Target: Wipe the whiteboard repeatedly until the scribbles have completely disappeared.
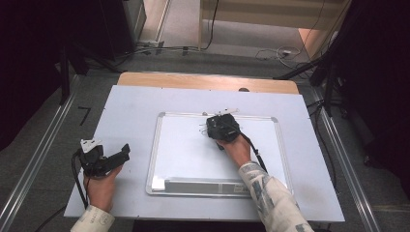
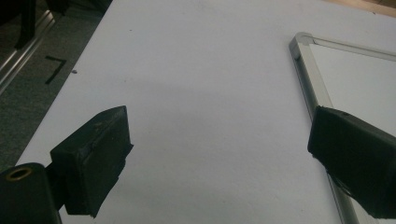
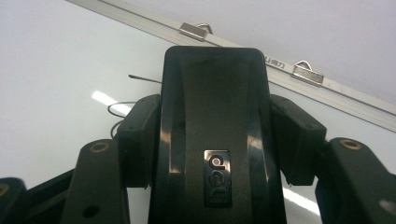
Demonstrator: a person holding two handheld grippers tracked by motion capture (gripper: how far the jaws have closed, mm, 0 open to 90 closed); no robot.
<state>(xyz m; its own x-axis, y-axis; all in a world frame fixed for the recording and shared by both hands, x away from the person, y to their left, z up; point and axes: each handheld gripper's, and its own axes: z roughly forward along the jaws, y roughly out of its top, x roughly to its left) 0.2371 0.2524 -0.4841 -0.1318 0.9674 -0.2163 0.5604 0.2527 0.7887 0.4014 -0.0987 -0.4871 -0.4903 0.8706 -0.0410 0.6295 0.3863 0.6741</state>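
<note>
Whiteboard eraser (image 3: 215,140), a glossy black block with a small logo plate, sits clamped between the fingers (image 3: 137,140) of the right gripper (image 1: 221,126), one pad on each long side. It lies over the upper middle of the whiteboard (image 1: 183,150), close to the far edge of the board's silver frame (image 3: 355,100). Thin dark pen strokes (image 3: 122,109) show on the white surface just to the left of the eraser; whether its underside already presses on the board cannot be told from these angles.

The work in hand is judged to be wiping those strokes away. To do it well, the eraser should be kept flat, so that its whole face meets the board, and drawn sideways across the marks in overlapping passes under even pressure. The grip should remain square on the eraser's sides so that it does not twist. The passes should stop short of the two metal clips (image 3: 192,31) on the frame.

The left gripper (image 1: 104,159) rests on the pale tabletop (image 2: 196,93) beside the board's left edge, its fingers (image 2: 95,163) spread wide with nothing between them. It could steady the frame if the board slides.
</note>
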